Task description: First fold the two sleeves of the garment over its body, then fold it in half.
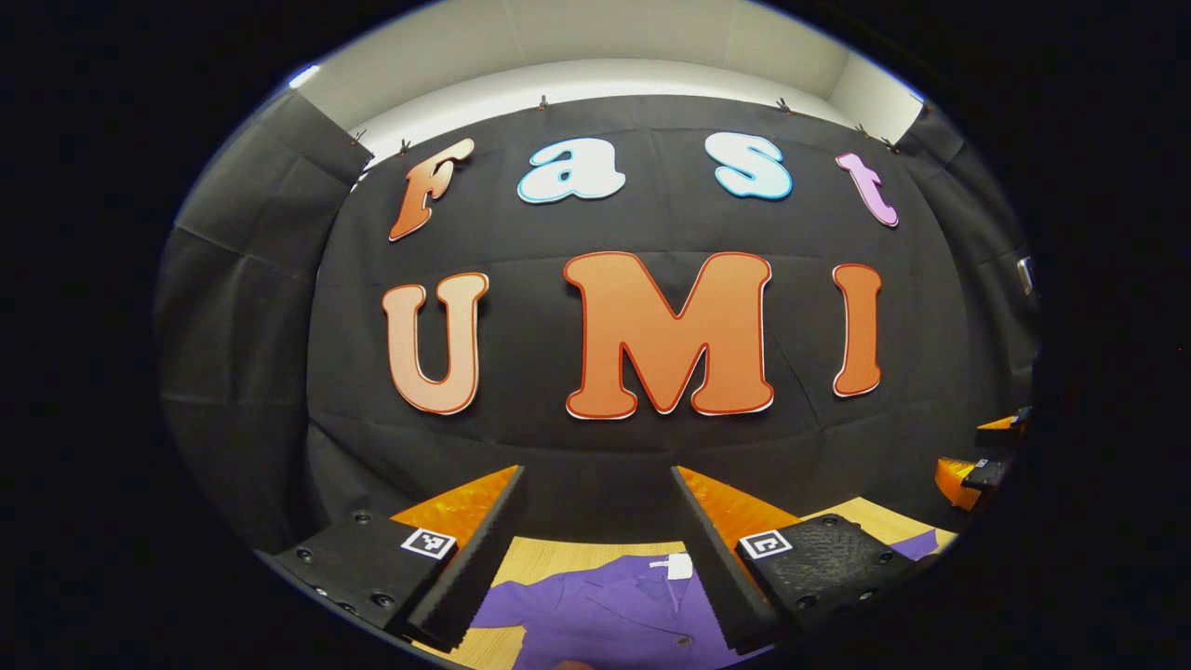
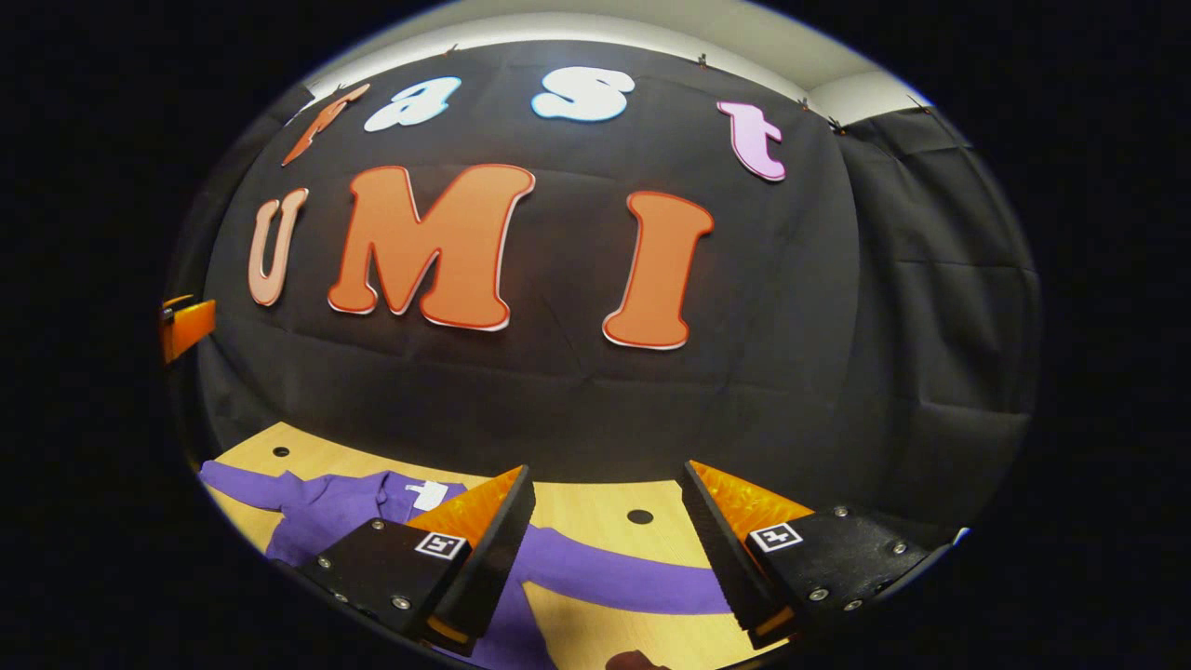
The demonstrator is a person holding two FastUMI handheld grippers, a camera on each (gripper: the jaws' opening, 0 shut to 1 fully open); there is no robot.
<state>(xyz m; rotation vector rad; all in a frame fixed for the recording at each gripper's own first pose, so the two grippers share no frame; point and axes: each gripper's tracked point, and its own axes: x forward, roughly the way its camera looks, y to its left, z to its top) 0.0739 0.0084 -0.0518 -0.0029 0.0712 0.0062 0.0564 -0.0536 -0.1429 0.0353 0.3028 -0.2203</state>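
Note:
A purple garment (image 1: 605, 609) with a white neck label lies flat on the light wooden table (image 1: 568, 558). My left gripper (image 1: 595, 544) hangs open above its collar and chest, touching nothing. In the right gripper view the same garment (image 2: 344, 507) spreads at lower left, with one long sleeve (image 2: 623, 577) stretched out to the right across the table (image 2: 595, 507). My right gripper (image 2: 609, 549) is open above that sleeve, holding nothing. The right gripper (image 1: 977, 465) also shows at the far right edge of the left gripper view, and the left gripper (image 2: 186, 326) at the left edge of the right one.
The black cloth wall (image 2: 577, 391) stands close behind the table's far edge. Two small dark holes (image 2: 639, 515) mark the tabletop near the sleeve and the garment's other side.

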